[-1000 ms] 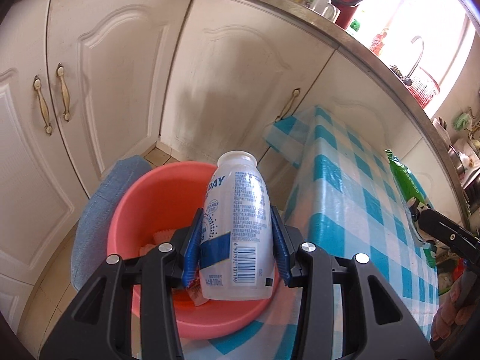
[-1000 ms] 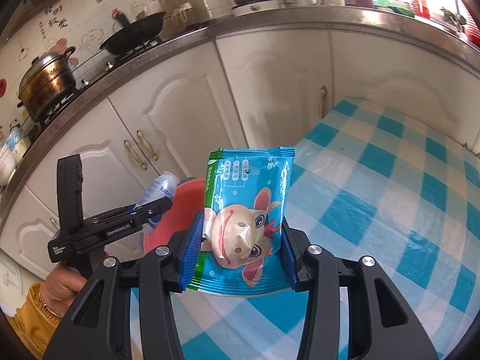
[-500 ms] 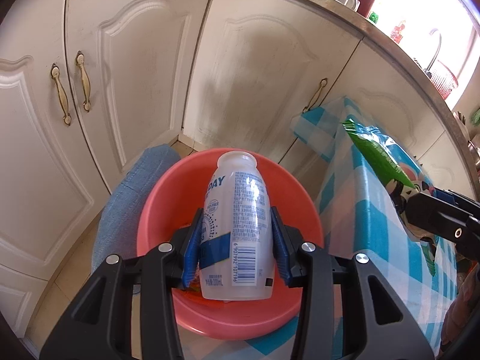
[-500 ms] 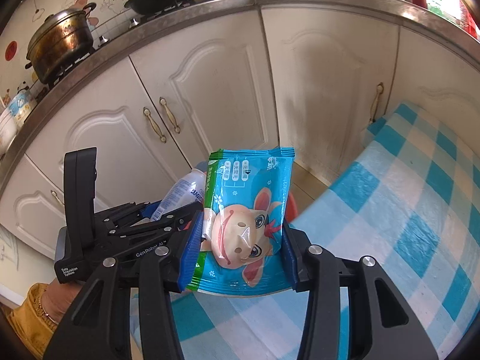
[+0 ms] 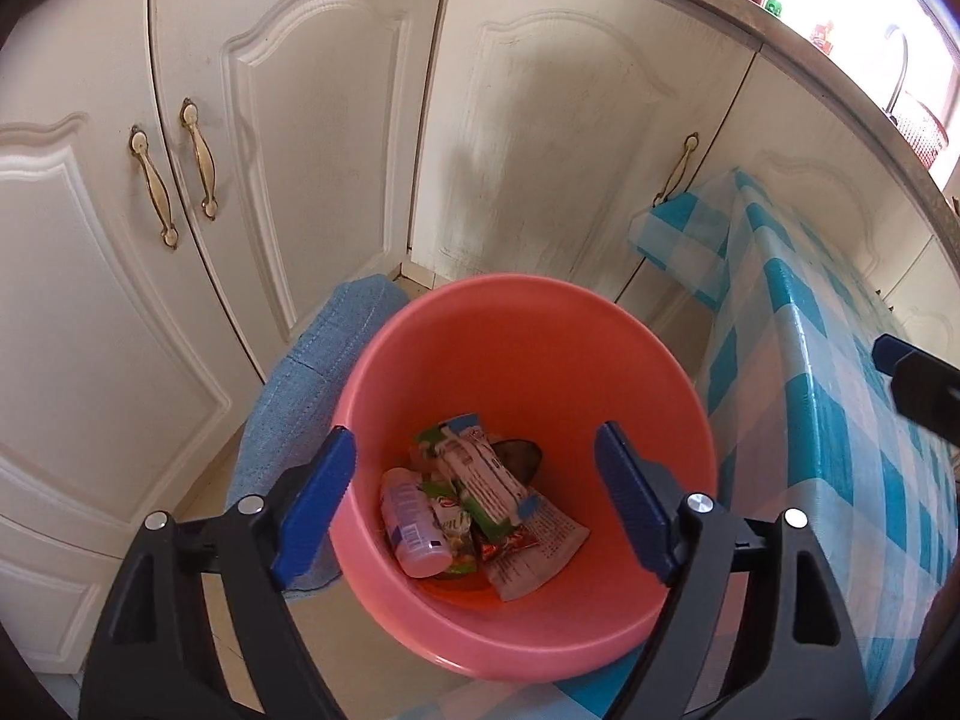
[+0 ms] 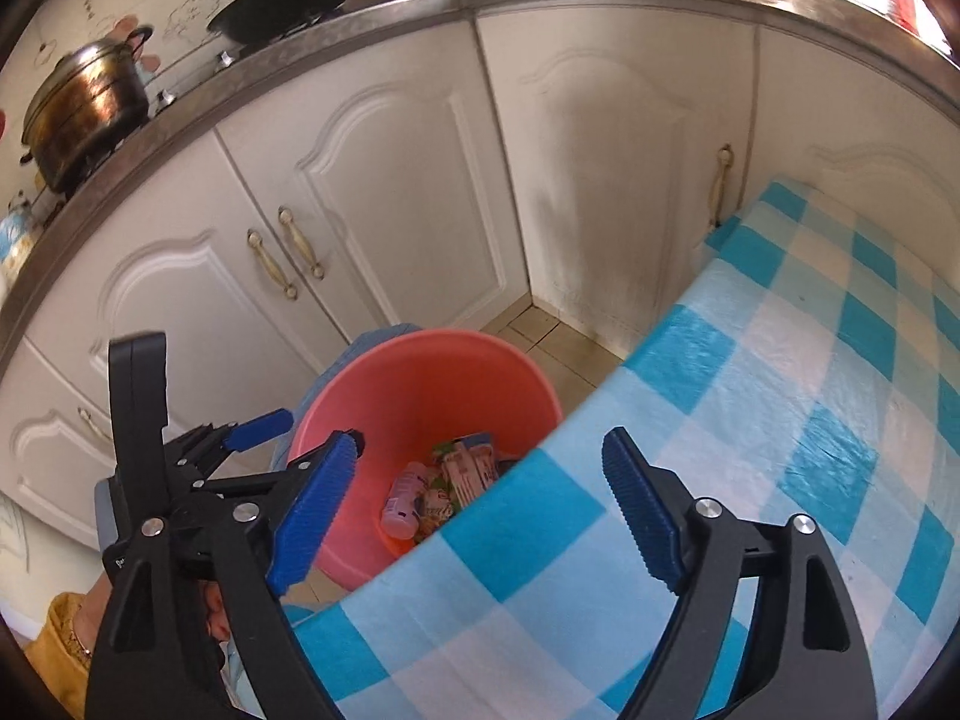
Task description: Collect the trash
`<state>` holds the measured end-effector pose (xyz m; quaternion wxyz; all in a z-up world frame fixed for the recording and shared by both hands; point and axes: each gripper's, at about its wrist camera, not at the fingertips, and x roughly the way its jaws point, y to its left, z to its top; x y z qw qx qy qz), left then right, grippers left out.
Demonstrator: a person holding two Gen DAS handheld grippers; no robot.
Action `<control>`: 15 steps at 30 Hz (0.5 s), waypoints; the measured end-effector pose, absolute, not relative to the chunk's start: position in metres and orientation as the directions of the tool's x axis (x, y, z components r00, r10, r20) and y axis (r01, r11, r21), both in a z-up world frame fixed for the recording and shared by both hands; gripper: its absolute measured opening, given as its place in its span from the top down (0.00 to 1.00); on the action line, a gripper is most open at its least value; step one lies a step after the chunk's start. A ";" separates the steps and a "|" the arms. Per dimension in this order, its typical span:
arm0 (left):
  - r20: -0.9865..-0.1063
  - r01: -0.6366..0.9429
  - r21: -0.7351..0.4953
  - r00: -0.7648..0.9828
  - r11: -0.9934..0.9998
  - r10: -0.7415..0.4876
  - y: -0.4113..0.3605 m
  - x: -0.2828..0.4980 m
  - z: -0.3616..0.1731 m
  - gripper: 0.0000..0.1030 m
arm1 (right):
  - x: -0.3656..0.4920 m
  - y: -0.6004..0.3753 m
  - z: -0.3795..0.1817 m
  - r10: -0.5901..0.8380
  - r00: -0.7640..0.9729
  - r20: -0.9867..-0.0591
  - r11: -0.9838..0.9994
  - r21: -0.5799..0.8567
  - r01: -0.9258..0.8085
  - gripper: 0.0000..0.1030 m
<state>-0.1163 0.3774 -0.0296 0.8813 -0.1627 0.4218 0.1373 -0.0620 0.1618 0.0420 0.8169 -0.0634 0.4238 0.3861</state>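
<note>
A pink bucket (image 5: 630, 384) stands on the floor beside the table. At its bottom lie a white plastic bottle (image 5: 414, 516) and several snack wrappers (image 5: 480, 480). My left gripper (image 5: 474, 498) is open and empty, held directly above the bucket. My right gripper (image 6: 480, 498) is open and empty, above the table edge next to the bucket (image 6: 384, 396). The bottle (image 6: 405, 495) and wrappers (image 6: 465, 468) also show in the right wrist view. The left gripper (image 6: 288, 432) appears there at the left.
A table with a blue and white checked cloth (image 6: 780, 420) lies to the right of the bucket. White cabinet doors (image 5: 300, 150) stand behind it. A blue mat (image 5: 306, 372) lies on the floor left of the bucket. Pots (image 6: 90, 108) sit on the counter.
Both grippers have opened. The bottle left my left gripper and the snack packet left my right gripper; both now lie in the bucket. The left gripper moved over the bucket.
</note>
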 end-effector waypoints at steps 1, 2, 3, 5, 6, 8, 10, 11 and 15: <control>-0.788 -0.378 -0.162 0.605 0.912 0.111 0.377 -0.116 -0.028 0.17 | -0.060 0.155 0.043 0.576 0.355 -0.736 0.707 0.230 -0.669 0.14; -0.788 -0.376 -0.154 0.605 0.914 0.116 0.376 -0.115 -0.028 0.16 | -0.059 0.151 0.044 0.573 0.364 -0.734 0.717 0.234 -0.657 0.14; -0.787 -0.375 -0.147 0.605 0.915 0.122 0.374 -0.114 -0.026 0.15 | -0.057 0.147 0.044 0.572 0.369 -0.733 0.723 0.238 -0.649 0.14; -0.786 -0.372 -0.137 0.605 0.918 0.128 0.371 -0.112 -0.022 0.14 | -0.056 0.137 0.045 0.565 0.385 -0.730 0.740 0.242 -0.628 0.13; -0.787 -0.372 -0.132 0.603 0.919 0.131 0.370 -0.111 -0.021 0.14 | -0.054 0.132 0.045 0.559 0.394 -0.730 0.749 0.240 -0.617 0.13; -0.788 -0.367 -0.117 0.600 0.923 0.139 0.368 -0.109 -0.018 0.13 | -0.054 0.123 0.045 0.544 0.411 -0.731 0.767 0.235 -0.597 0.13; -0.786 -0.362 -0.099 0.600 0.927 0.150 0.363 -0.107 -0.013 0.13 | -0.053 0.113 0.046 0.536 0.431 -0.726 0.781 0.232 -0.580 0.13; -0.785 -0.360 -0.092 0.599 0.928 0.155 0.361 -0.106 -0.011 0.13 | -0.052 0.108 0.047 0.529 0.441 -0.725 0.789 0.228 -0.571 0.12; -0.770 -0.342 -0.083 0.618 0.936 0.158 0.351 -0.104 0.001 0.13 | -0.051 0.082 0.049 0.495 0.491 -0.717 0.825 0.210 -0.525 0.12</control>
